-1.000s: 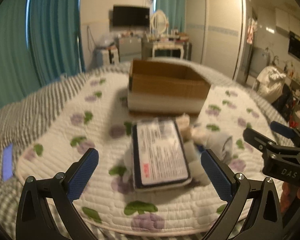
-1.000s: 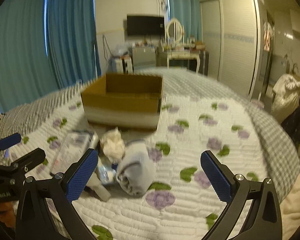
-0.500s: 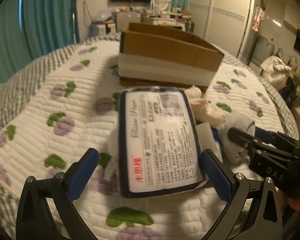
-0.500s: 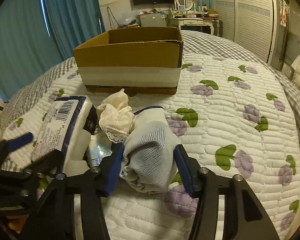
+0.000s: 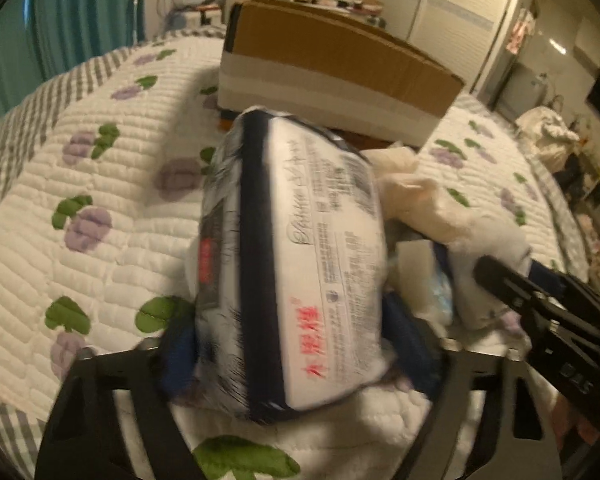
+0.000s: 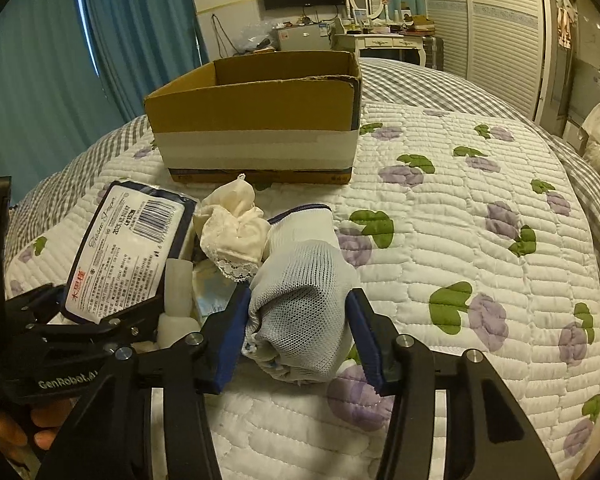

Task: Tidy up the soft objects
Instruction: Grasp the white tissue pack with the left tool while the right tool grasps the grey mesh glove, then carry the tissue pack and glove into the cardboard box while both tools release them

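Left to right across the white quilted bedspread with purple-and-green flower print (image 6: 480, 240). At far left, my left gripper (image 5: 296, 344) is closing its blue-padded jaws around the flat, plastic-wrapped white tissue pack with navy edges and red lettering (image 5: 300, 256); the pack sits between the pads and appears tipped up on its side, though motion blur keeps me from confirming firm contact on both faces. Beside it lies a crumpled cream lace-trimmed cloth (image 6: 236, 232), touching the pack's right edge. Next comes the rolled white-and-grey mesh knit glove bundle (image 6: 304, 304), pinched at a narrow setting between the pads of my right gripper (image 6: 300, 332), which indent its sides. Behind the pile stands the open brown cardboard box with a white taped band (image 6: 260, 120), the likely destination; it looks empty from here.

Hazards, as I judge them: the slick wrapper may slide out of the left jaws if I lift before they finish closing, since the grip lies near one end and the pack could swing down. The two grippers work just beside each other, so raising both together risks a collision. The lace cloth may snag and be dragged along with either load.
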`<action>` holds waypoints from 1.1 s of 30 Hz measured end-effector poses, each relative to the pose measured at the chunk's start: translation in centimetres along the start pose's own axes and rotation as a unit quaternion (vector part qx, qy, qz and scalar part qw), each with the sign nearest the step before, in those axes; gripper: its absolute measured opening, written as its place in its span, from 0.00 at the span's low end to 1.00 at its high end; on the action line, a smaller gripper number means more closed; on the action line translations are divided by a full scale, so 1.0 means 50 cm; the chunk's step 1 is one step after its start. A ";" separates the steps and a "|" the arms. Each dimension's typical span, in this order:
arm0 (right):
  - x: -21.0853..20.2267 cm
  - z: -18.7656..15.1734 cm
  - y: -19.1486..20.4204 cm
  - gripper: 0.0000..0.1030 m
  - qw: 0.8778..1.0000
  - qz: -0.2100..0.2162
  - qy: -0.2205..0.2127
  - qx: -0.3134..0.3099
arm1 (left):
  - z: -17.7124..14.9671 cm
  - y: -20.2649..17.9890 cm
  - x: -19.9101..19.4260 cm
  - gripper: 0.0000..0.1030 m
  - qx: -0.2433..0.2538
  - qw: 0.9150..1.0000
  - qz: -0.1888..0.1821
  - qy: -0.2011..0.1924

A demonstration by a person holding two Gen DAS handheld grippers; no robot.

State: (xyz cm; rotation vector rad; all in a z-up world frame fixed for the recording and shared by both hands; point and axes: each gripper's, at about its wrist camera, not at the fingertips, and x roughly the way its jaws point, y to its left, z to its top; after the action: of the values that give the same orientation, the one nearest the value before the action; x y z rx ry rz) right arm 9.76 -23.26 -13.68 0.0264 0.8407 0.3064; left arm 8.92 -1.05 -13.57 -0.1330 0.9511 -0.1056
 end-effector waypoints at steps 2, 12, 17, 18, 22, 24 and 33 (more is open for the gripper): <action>-0.004 0.000 0.003 0.45 1.000 -0.003 -0.001 -0.002 | -0.002 -0.010 -0.014 0.66 0.020 1.000 0.004 -0.006; -0.075 0.011 0.025 0.36 0.999 -0.031 -0.039 -0.007 | -0.002 0.003 -0.114 0.55 0.052 0.997 0.002 -0.053; -0.149 0.050 0.052 0.36 0.996 -0.026 -0.086 -0.019 | 0.034 0.010 -0.189 0.55 0.058 0.994 -0.003 -0.094; -0.160 0.061 0.057 0.36 0.995 -0.023 -0.094 -0.021 | 0.049 0.009 -0.205 0.55 0.065 0.992 0.003 -0.104; -0.196 0.125 0.075 0.36 0.991 -0.008 -0.130 -0.032 | 0.104 0.000 -0.230 0.55 0.083 0.989 0.009 -0.120; -0.203 0.166 0.083 0.36 0.988 -0.008 -0.145 -0.043 | 0.140 -0.005 -0.232 0.55 0.088 0.988 0.004 -0.130; -0.134 0.355 0.056 0.36 0.985 0.010 -0.170 -0.030 | 0.318 -0.024 -0.136 0.55 0.094 0.985 -0.014 -0.141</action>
State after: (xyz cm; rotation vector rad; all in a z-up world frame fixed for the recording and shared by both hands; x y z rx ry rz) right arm 17.93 -20.69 3.50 0.0293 0.4923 0.3348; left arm 17.93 -0.15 1.20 0.0127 0.6527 -0.1973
